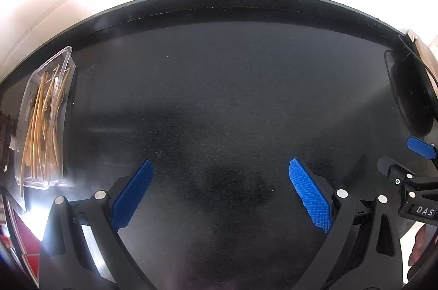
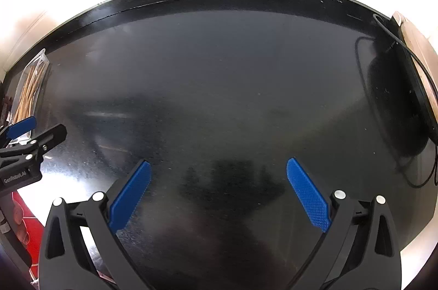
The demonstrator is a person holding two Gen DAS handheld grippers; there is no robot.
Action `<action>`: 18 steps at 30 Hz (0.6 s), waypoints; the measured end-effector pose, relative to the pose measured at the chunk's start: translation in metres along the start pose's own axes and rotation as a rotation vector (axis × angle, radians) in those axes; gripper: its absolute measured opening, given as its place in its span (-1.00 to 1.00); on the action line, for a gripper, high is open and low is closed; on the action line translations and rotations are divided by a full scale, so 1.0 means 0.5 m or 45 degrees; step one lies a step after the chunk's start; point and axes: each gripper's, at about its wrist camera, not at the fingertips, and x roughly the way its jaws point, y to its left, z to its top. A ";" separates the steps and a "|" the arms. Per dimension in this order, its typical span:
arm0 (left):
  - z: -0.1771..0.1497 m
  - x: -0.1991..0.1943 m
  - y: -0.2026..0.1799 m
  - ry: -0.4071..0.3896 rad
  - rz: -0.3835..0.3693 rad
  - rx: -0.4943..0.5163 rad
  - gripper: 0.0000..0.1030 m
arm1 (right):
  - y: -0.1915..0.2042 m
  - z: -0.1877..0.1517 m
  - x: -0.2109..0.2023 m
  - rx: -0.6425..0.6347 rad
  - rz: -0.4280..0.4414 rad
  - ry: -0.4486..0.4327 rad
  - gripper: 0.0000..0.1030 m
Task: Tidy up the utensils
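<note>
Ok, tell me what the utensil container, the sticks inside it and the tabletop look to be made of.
Container: seemingly thin clear plastic; its contents show through the walls and the rim glints.
Sticks: probably wood or bamboo; pale tan, matte, slender. Whether any are spoons or forks is hard to tell.
Tabletop: black, semi-gloss, hard, with soft reflections and fine scuffs; laminate or painted board, I cannot tell which.

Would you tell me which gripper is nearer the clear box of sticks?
Left. The left gripper hovers just right of the box; the right gripper sits farther right.
</note>
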 end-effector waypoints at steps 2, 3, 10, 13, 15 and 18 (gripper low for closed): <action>-0.002 -0.004 -0.010 -0.005 0.014 0.009 0.88 | -0.005 0.007 0.005 0.003 -0.007 0.015 0.87; -0.001 -0.006 -0.011 -0.008 0.020 0.015 0.88 | -0.006 0.007 0.006 -0.002 -0.007 0.021 0.87; -0.010 0.000 -0.020 0.037 0.004 0.044 0.88 | 0.010 0.015 0.010 -0.054 0.013 0.038 0.87; -0.010 -0.006 -0.013 0.026 0.027 0.039 0.88 | 0.019 0.022 0.014 -0.085 0.002 0.039 0.87; -0.009 -0.008 -0.009 0.017 0.039 0.038 0.88 | 0.035 0.021 0.013 -0.109 -0.018 0.037 0.87; -0.007 -0.009 -0.003 0.018 0.048 0.033 0.88 | 0.045 0.023 0.018 -0.127 -0.026 0.053 0.87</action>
